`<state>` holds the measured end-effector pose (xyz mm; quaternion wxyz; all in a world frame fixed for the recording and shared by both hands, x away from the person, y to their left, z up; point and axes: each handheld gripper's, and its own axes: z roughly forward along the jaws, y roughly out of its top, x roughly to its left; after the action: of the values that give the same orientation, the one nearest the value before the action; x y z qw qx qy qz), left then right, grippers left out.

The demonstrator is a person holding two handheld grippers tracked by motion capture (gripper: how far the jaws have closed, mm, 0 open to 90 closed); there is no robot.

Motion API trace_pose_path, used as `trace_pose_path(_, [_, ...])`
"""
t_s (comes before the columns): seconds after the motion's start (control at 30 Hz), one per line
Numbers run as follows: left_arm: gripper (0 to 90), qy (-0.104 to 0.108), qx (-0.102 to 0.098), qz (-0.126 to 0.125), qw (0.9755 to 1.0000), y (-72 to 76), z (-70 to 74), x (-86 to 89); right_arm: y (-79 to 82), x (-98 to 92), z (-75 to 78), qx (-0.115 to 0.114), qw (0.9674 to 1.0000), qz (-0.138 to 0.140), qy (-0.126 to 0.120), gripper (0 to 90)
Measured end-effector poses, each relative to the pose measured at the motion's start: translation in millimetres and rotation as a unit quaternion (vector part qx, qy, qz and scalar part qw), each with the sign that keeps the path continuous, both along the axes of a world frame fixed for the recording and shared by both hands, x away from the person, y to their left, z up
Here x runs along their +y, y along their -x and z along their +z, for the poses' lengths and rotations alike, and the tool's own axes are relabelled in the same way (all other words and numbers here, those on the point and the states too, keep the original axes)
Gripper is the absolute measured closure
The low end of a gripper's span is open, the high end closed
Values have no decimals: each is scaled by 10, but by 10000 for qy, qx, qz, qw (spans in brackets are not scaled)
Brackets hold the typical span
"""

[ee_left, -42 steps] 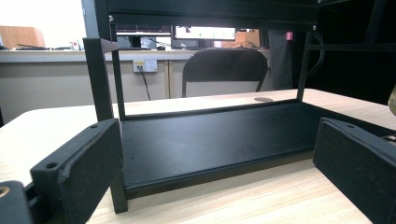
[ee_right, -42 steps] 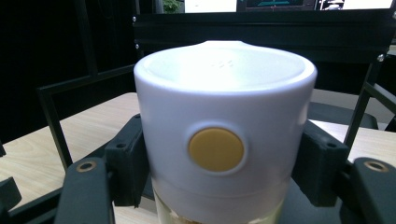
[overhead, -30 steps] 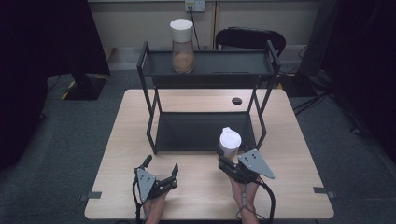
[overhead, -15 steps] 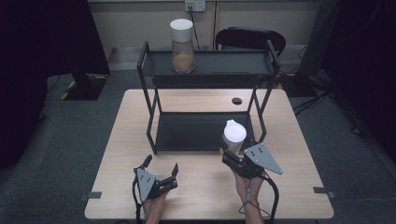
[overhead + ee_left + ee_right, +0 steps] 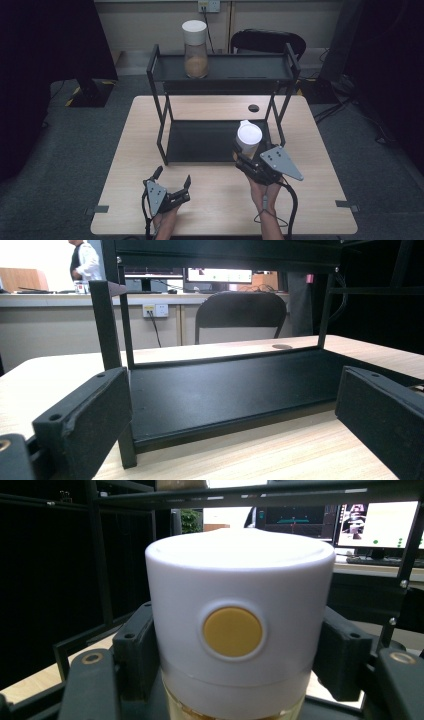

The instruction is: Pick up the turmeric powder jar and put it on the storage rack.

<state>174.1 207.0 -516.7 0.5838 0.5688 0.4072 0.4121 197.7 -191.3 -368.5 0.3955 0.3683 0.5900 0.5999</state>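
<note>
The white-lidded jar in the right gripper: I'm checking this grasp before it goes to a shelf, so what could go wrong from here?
The right gripper clamps the jar just under its white lid, so the jar might tilt or slip. It is close to the rack's front right post and could knock it. On the top shelf, a second jar already stands at the left, so it could get bumped.

White lid (image 5: 240, 605), yellow button (image 5: 232, 631).

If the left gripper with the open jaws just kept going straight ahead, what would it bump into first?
Probably the rack's bottom shelf. The left gripper rests low on the table, jaws open, aimed at that shelf's front edge; its left jaw looks lined up with the rack's front post, though depth is unclear.
</note>
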Motion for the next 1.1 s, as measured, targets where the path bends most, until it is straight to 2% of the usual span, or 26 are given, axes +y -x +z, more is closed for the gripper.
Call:
trace_pose_path(0.47, [13, 0, 1, 12, 10000, 1, 0, -4, -90, -38, 204, -191, 9998, 0, -53, 299])
trace_pose_path(0.83, [12, -2, 1, 11, 10000, 1, 1, -4, -193, -26, 382, -260, 9997, -7, 30, 299])
trace_pose_path(0.87, [13, -2, 2, 11, 10000, 1, 1, -4, -227, -44, 412, -252, 9997, 36, -64, 299])
trace_pose_path(1.1, [12, -1, 0, 12, 10000, 1, 0, -4, -320, -52, 552, -273, 9996, 50, -96, 298])
